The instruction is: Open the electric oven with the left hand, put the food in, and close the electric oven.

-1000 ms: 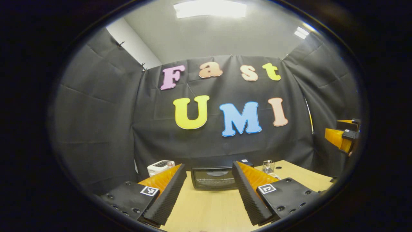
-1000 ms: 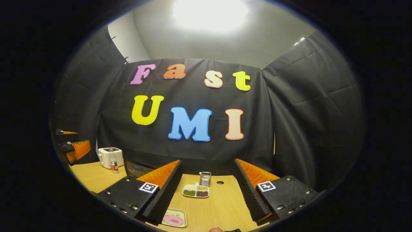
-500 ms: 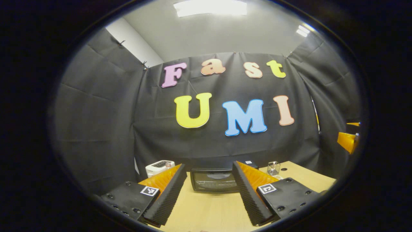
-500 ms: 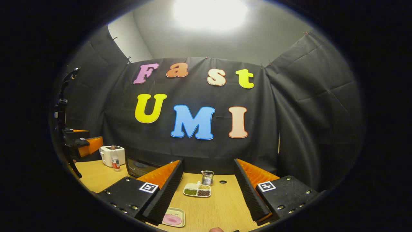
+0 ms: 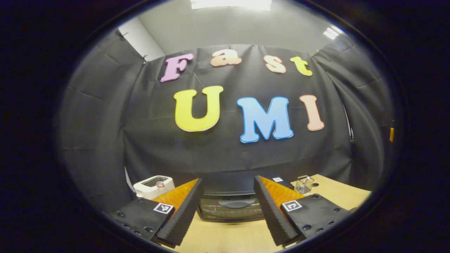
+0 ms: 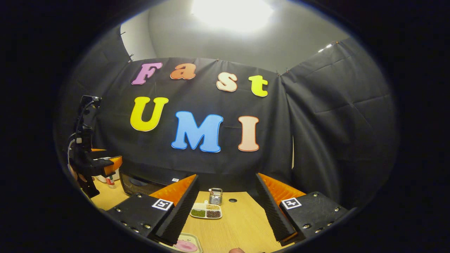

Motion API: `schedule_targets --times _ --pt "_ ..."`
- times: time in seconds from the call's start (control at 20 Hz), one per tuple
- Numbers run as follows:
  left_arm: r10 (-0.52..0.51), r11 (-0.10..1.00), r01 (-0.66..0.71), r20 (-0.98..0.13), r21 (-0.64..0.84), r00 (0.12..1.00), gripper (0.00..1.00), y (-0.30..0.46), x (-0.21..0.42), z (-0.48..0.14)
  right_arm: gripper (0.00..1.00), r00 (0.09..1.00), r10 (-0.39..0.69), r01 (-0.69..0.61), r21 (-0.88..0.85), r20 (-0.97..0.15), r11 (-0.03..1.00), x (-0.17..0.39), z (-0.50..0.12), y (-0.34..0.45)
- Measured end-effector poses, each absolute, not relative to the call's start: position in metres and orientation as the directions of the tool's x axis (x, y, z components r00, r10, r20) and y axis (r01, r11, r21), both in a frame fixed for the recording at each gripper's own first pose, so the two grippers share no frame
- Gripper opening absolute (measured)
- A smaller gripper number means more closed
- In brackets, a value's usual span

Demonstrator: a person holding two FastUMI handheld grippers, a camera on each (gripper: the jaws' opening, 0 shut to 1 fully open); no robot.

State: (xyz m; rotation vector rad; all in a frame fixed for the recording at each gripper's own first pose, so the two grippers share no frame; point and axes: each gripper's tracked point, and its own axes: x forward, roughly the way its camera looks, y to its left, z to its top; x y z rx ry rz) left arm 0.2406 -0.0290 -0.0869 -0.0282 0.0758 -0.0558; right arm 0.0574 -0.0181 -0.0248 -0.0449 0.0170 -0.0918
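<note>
The black electric oven [image 5: 230, 205] stands at the back of the wooden table with its glass door shut. My left gripper [image 5: 228, 218] is open right in front of it, the door showing between the fingers, still a little short of it. In the right gripper view the oven [image 6: 140, 182] is at the left, and the left gripper [image 6: 95, 165] hangs beside it. My right gripper [image 6: 225, 214] is open above the table. A small tray with pink food [image 6: 184, 245] lies below its left finger.
A white toaster [image 5: 153, 185] stands left of the oven. A wire holder [image 5: 304, 183] sits to the oven's right. A divided dish of beans [image 6: 205, 211] and the wire holder [image 6: 215, 196] lie ahead of the right gripper on the wooden table [image 6: 239, 225].
My left gripper has moved forward toward the oven, which now looks larger and nearer. The right gripper has turned slightly right. Both stay open.
</note>
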Motion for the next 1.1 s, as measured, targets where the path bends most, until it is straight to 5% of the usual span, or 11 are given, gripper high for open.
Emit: schedule_targets --times 0.1,0.6,1.1 --pt "-0.090 0.996 0.086 -0.101 -0.038 0.991 0.92 -0.035 0.268 -0.108 0.96 0.991 -0.129 0.127 -0.053 -0.039 0.990 0.057 -0.031 -0.018" --pt "-0.151 0.988 0.143 -0.237 -0.051 0.960 1.00 -0.054 0.358 -0.211 0.96 0.962 -0.260 0.246 -0.155 -0.079 0.957 0.058 -0.037 -0.021" --pt "-0.131 0.991 0.122 -0.246 -0.051 0.960 0.96 -0.059 0.343 -0.231 0.96 0.967 -0.234 0.215 -0.178 -0.097 0.960 0.059 -0.041 -0.020"
